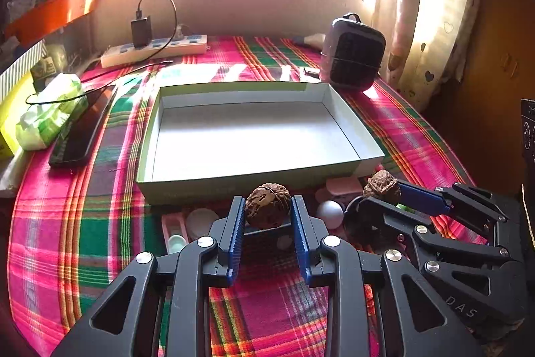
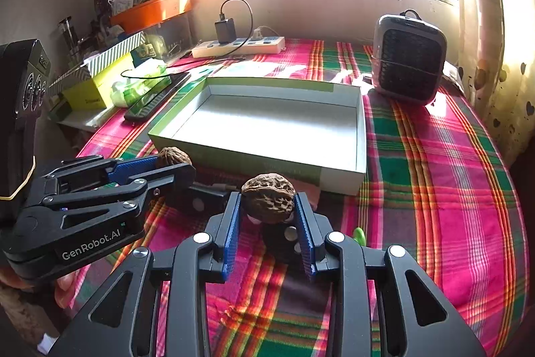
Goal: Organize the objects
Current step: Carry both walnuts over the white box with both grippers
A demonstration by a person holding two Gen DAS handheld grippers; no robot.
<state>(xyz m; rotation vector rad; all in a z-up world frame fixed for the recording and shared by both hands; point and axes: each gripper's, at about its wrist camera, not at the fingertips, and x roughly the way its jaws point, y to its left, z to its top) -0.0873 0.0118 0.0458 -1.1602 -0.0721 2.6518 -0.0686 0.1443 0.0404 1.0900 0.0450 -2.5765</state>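
Nearest to me, my left tool [image 1: 268,212] is closed on a brown, wrinkled walnut [image 1: 267,205], pinched between its blue ribbed pads. My right tool [image 2: 268,203] grips a second brown wrinkled walnut [image 2: 268,197] the same way. Both nuts sit right at the pad tips, just short of the near wall of the shallow green cardboard box with the white inside [image 2: 359,136].

The hold is my main worry. A walnut is round, hard and bumpy, and each is caught only at the ends of the pads, so I judge a jolt or a slight loosening could let one roll out and off across the pink-and-green plaid cloth [image 2: 451,189]. The two tools are also close side by side, so they could knock together as I go for the box. Carried too low, a nut could clip the near wall.

Under the tools lies a scatter of small things: a white ball [image 1: 331,212], a pale pink case [image 1: 341,185] and a small green piece [image 2: 359,235].

Further off, a black phone [image 1: 80,132] and a green-and-white packet [image 1: 50,114] lie left of the box. A grey fan heater [image 2: 409,59] stands at the far right, and a white power strip [image 2: 240,46] lies by the far wall.
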